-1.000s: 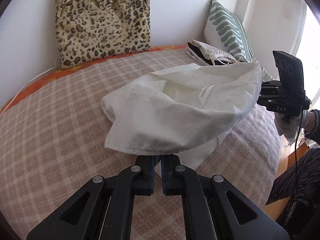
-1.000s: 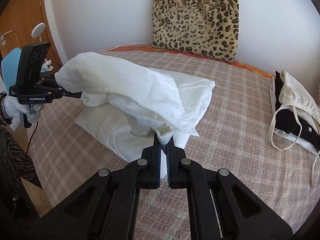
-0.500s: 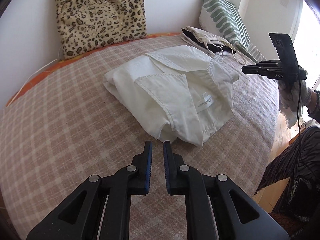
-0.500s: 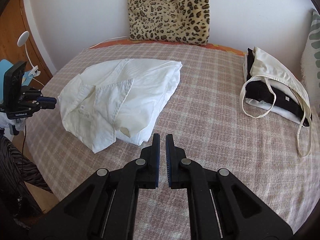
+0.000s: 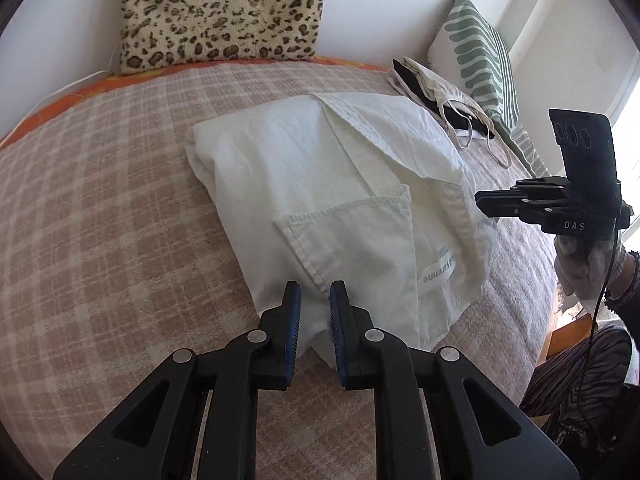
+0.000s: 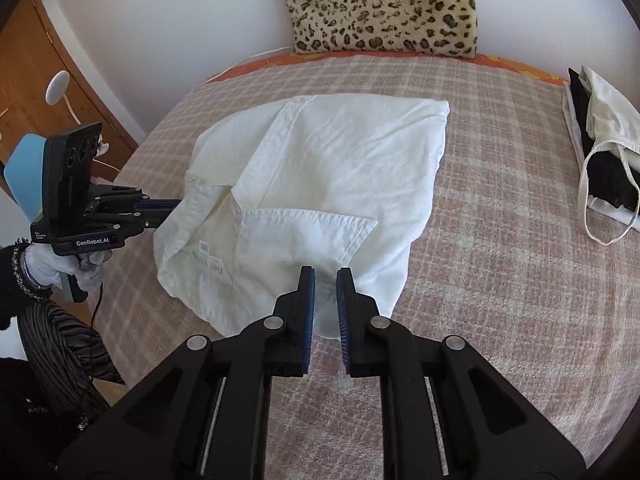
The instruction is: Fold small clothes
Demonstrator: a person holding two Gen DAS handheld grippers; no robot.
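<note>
A white garment lies folded on the checked bed cover, label side up; it also shows in the right wrist view. My left gripper is open, its fingers straddling the garment's near edge. My right gripper is open too, its fingers over the garment's near hem. From the left wrist view the right gripper sits at the garment's right edge. From the right wrist view the left gripper touches the garment's left edge.
A leopard-print cushion leans on the wall at the back. A pile of black and cream clothes lies at the bed's right side, beside a green striped pillow. A wooden cabinet stands to the left of the bed.
Both grippers let go of the garment, which dropped folded onto the bed. They pulled back, then came in again with jaws wider, over the garment's near edges.
</note>
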